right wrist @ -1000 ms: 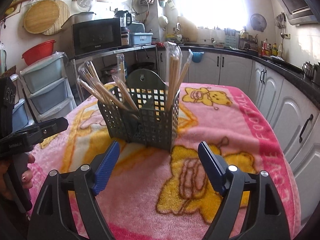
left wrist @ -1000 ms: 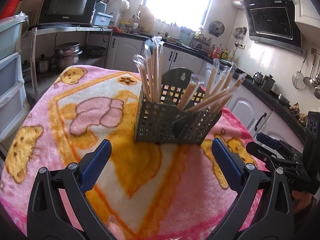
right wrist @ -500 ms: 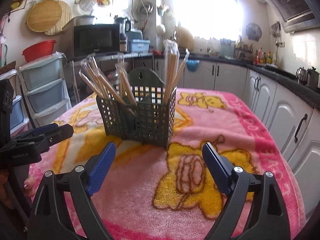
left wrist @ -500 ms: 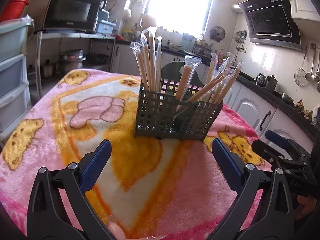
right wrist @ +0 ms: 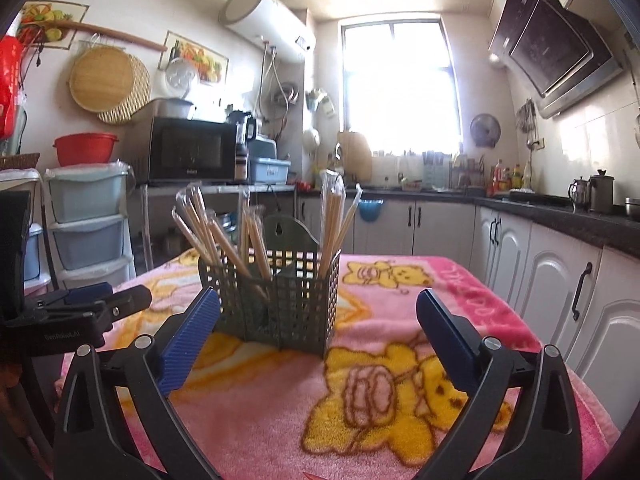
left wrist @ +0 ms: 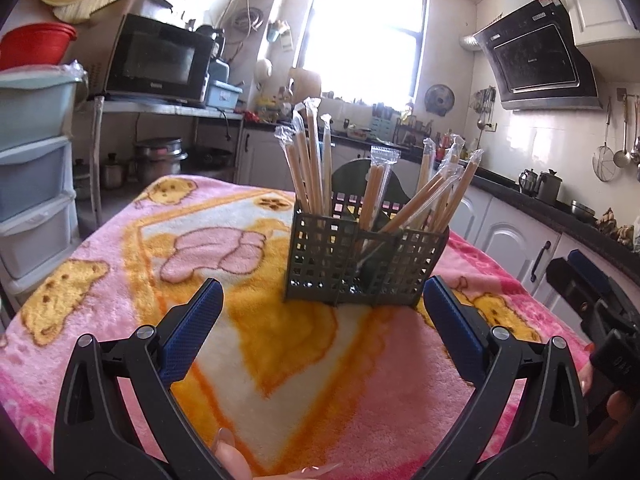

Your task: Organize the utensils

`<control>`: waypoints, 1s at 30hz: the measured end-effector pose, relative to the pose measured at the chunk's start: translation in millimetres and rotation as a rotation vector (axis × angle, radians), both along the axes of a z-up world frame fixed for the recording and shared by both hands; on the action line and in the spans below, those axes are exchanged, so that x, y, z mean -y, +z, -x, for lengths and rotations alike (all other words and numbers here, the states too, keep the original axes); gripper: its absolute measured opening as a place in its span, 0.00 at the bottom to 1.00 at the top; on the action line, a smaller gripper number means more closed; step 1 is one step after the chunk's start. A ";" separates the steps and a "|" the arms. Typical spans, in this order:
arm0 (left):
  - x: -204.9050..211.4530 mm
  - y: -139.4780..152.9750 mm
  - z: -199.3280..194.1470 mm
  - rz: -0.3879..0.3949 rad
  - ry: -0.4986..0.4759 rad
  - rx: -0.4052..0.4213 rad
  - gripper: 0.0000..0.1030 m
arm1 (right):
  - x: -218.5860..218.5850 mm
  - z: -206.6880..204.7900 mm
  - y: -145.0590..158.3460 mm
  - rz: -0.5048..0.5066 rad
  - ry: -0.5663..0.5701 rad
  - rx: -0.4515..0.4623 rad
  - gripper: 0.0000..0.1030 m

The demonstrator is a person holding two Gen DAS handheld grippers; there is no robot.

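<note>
A dark grey mesh utensil holder [left wrist: 362, 264] stands on the pink cartoon blanket [left wrist: 248, 280]; it also shows in the right wrist view [right wrist: 276, 300]. Several wrapped wooden chopsticks [left wrist: 312, 164] stand upright in its left compartment, and others [left wrist: 440, 196] lean in its right ones. In the right wrist view they show as a leaning bunch [right wrist: 216, 236] and an upright bunch [right wrist: 334, 216]. My left gripper [left wrist: 320, 328] is open and empty, a little short of the holder. My right gripper [right wrist: 318, 328] is open and empty, also just short of it.
The other gripper shows at the right edge of the left wrist view [left wrist: 592, 300] and at the left edge of the right wrist view [right wrist: 80, 308]. Plastic drawers [right wrist: 88, 224] and a microwave [right wrist: 188, 152] stand to the left. White cabinets [right wrist: 540, 280] run along the right.
Both wrist views have tilted up and dropped lower, so the holder now sits higher and more level in each. Both grippers stay open and empty.
</note>
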State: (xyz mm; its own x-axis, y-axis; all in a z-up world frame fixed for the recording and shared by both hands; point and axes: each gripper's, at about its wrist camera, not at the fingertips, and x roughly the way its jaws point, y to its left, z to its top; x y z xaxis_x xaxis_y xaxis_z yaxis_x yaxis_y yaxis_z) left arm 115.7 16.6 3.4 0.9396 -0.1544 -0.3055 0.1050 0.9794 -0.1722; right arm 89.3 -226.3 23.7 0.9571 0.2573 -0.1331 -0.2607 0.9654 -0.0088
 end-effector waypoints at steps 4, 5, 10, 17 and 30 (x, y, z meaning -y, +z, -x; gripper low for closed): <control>2.2 -0.1 4.8 -0.015 0.002 0.032 0.90 | -0.2 2.5 -1.7 -0.003 -0.007 0.019 0.94; 2.8 -0.1 5.5 -0.020 0.008 0.036 0.90 | -0.2 3.2 -2.4 -0.004 -0.007 0.022 0.94; 7.2 -0.2 8.0 -0.052 0.028 0.056 0.90 | -2.0 7.8 -4.6 -0.008 -0.009 0.035 0.94; 6.7 -0.1 9.3 -0.052 0.026 0.067 0.90 | -3.3 10.6 -5.3 -0.006 -0.013 0.045 0.94; 6.6 -0.1 10.6 -0.055 0.032 0.062 0.90 | -5.0 12.6 -6.2 -0.005 -0.014 0.044 0.94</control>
